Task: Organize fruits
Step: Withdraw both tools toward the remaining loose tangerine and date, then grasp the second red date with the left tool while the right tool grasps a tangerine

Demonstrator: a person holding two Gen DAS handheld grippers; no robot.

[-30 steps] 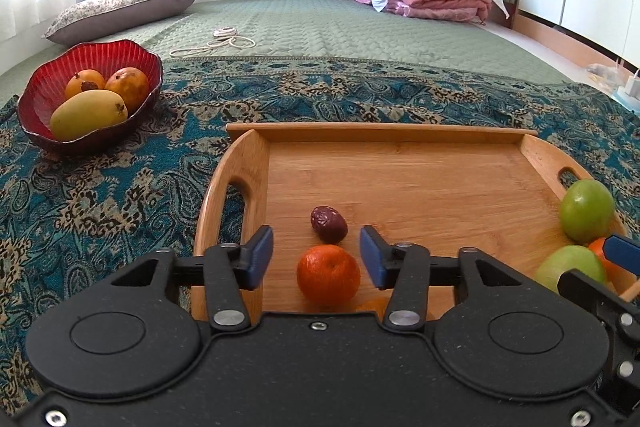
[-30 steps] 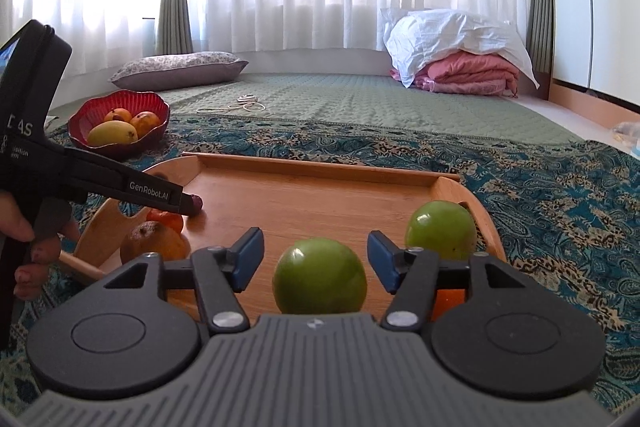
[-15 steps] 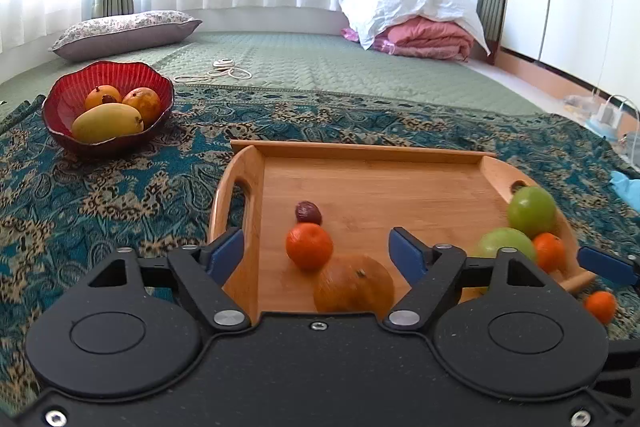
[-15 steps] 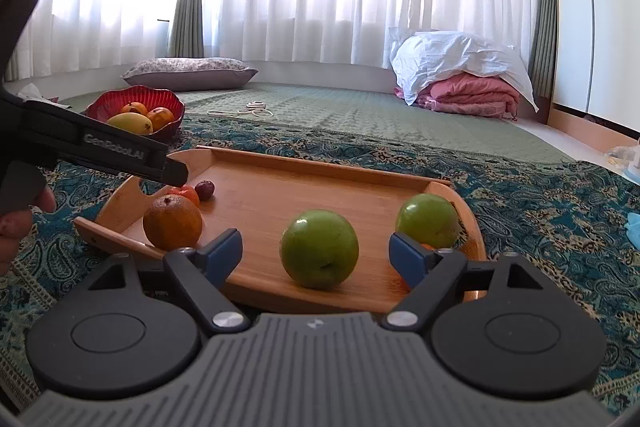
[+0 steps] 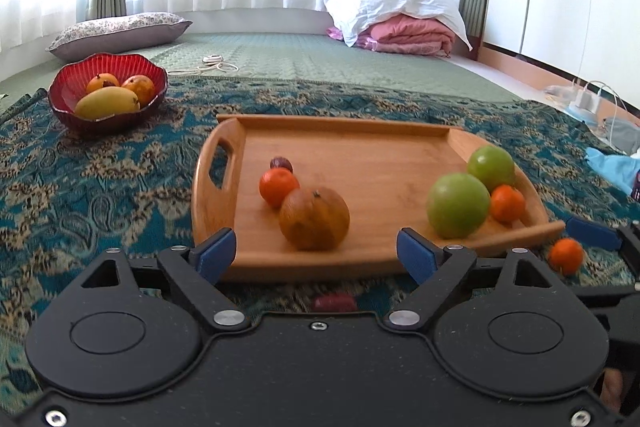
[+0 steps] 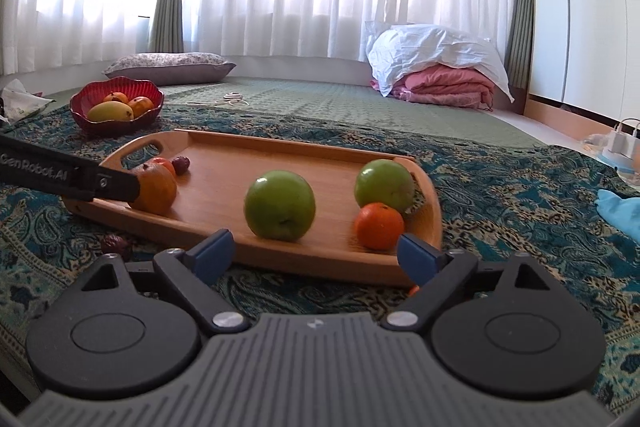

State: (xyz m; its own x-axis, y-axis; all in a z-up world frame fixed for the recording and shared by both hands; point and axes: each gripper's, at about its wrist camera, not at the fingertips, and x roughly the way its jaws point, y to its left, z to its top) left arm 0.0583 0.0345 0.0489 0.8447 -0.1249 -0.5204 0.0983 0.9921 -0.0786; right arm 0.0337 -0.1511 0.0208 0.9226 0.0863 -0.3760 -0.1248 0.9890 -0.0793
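Left wrist view: the left gripper (image 5: 316,253) was held wide open, empty, before the wooden tray (image 5: 362,133). The right gripper (image 6: 316,255) was likewise spread wide, nothing gripped, near a green apple (image 6: 279,205).

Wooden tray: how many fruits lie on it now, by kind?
Green round apples: 2
Small orange mandarins: 2
Large brownish-orange round fruit: 1
Small dark red date-like fruit: 1
Total on the wooden tray: 6

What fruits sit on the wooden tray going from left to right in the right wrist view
Large orange, dark red date, nearer green apple, small tangerine. The small orange fruit behind the large orange and the farther green apple above the tangerine overlap their neighbours, so I left them out.
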